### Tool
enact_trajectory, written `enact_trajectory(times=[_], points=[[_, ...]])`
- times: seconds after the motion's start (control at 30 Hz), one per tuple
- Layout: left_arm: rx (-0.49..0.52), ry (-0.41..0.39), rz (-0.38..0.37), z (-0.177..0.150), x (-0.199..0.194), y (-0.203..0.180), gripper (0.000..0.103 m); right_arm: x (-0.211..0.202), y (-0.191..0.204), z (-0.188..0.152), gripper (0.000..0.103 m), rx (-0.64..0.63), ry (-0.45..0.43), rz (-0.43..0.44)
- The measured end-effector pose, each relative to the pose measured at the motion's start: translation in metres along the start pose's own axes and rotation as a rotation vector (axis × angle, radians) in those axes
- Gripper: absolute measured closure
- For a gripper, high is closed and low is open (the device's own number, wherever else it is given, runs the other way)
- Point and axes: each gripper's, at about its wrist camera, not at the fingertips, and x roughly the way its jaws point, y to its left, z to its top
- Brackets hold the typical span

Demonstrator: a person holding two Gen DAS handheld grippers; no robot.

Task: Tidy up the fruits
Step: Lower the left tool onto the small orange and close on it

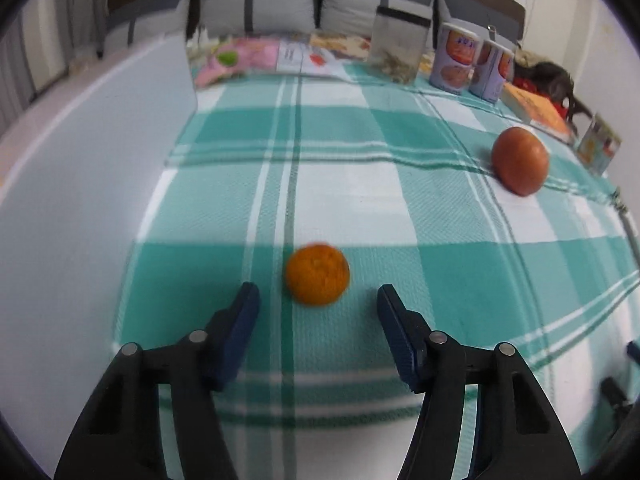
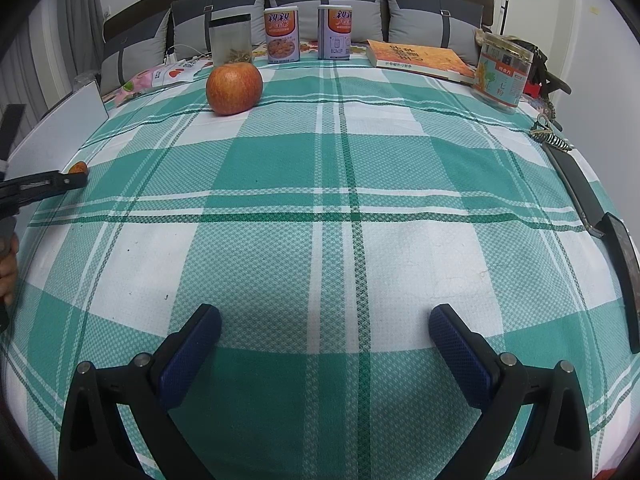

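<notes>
Orange (image 1: 317, 274) btwn open left hand-held gripper (image 1: 318, 300) fingers, w/ clear jar (image 2: 231, 40) part-filled

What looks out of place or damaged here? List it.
Nothing spilled or damaged. The orange and apple lie far apart on the checked cloth, not yet grouped. The book sits askew beside the upright cans. Both hand-held grippers are open and empty.

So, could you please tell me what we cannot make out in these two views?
- Orange: blurred in the left wrist view; in the right wrist view the left tool hides most of it.
- Apple: its far side and underside, both views.
- Book: title too small, right wrist view.
</notes>
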Motion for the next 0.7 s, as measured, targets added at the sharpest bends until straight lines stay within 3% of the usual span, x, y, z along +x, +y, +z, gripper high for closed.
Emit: enact_trajectory(times=[0.1, 0.17, 0.43, 0.6, 0.7], points=[[0.014, -0.019, 0.010, 0.002, 0.004, -0.004, 0.041, 0.000, 0.000, 0.000, 0.000, 0.000, 0.000, 0.000], [0.012, -0.030, 0.003, 0.003, 0.004, -0.005, 0.074, 0.000, 0.000, 0.000, 0.000, 0.000, 0.000, 0.000], [0.020, -0.027, -0.026, -0.006, -0.023, -0.015, 0.075, 0.000, 0.000, 0.000, 0.000, 0.000, 0.000, 0.001], [0.029, -0.016, -0.119, -0.035, -0.063, -0.035, 0.075, 0.000, 0.000, 0.000, 0.000, 0.000, 0.000, 0.000], [0.038, 0.002, -0.129, -0.055, -0.066, -0.045, 0.075, 0.000, 0.000, 0.000, 0.000, 0.000, 0.000, 0.001]])
